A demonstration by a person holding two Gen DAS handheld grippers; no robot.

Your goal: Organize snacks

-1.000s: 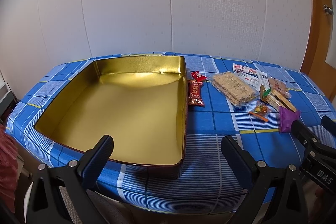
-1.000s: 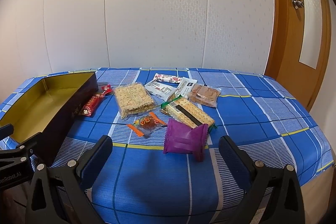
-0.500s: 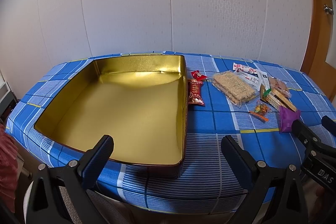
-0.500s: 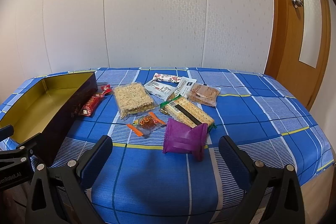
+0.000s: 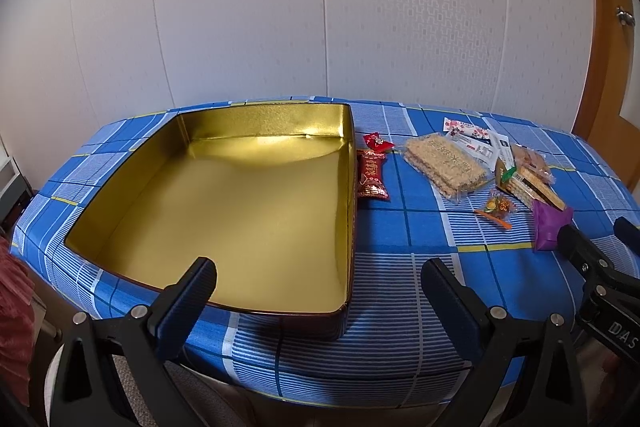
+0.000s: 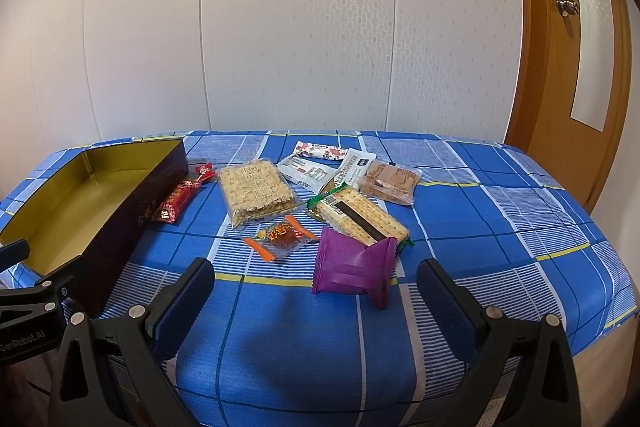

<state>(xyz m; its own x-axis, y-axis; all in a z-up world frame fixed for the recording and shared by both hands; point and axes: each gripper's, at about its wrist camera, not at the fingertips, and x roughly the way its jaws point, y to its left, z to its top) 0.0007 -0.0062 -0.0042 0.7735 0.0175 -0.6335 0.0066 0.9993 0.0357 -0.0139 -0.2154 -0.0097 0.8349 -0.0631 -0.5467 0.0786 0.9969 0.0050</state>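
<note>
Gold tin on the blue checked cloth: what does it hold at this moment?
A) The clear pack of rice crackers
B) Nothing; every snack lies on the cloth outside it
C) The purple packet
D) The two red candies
B. The gold tin shows only its bare gold floor, while the red candies, rice cracker pack and purple packet all lie on the cloth beside it.

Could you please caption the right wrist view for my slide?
Open right tongs face a purple packet among loose snacks beside a gold tin.
</note>
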